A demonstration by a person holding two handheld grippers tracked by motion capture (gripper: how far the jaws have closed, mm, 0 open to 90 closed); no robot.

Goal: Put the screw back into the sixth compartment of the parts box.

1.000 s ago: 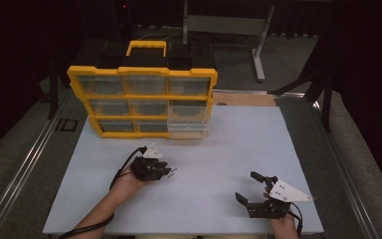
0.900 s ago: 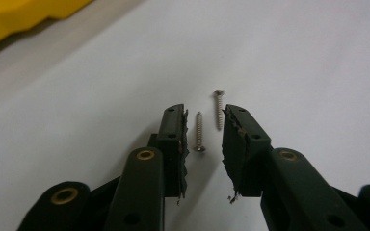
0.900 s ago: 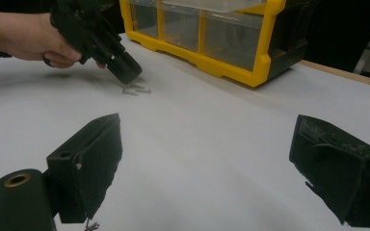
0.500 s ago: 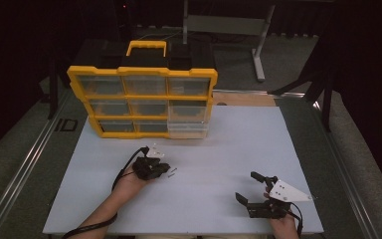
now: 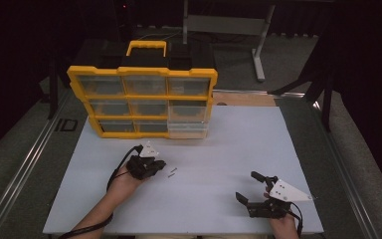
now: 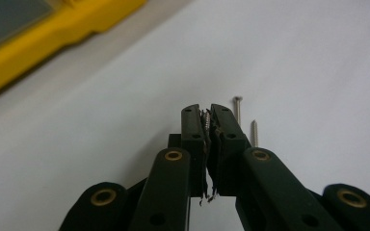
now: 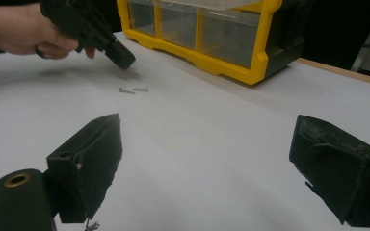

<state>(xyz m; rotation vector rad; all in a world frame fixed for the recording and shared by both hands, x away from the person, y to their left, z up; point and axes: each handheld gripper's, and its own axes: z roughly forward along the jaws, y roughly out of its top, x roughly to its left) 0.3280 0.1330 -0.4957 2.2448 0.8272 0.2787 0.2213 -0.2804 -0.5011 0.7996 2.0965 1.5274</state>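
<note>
With left gripper [image 6: 208, 115] jaws clamping screw [image 6: 205, 119], two screws [image 6: 245, 120] lie beside.

Left tool [image 6: 208, 115] clamped (right tool [image 7: 212, 159] agape)

White table [image 5: 219, 149]: drawer organizer [image 5: 142, 99], two screws [image 5: 171, 173]

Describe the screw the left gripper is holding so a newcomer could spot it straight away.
Start at the yellow drawer cabinet at the back of the white table, then come forward to the left gripper. Its jaws are shut on a small silver screw. Two more screws lie loose on the table just beside the tips; the held one is pinched between the black pads.
</note>
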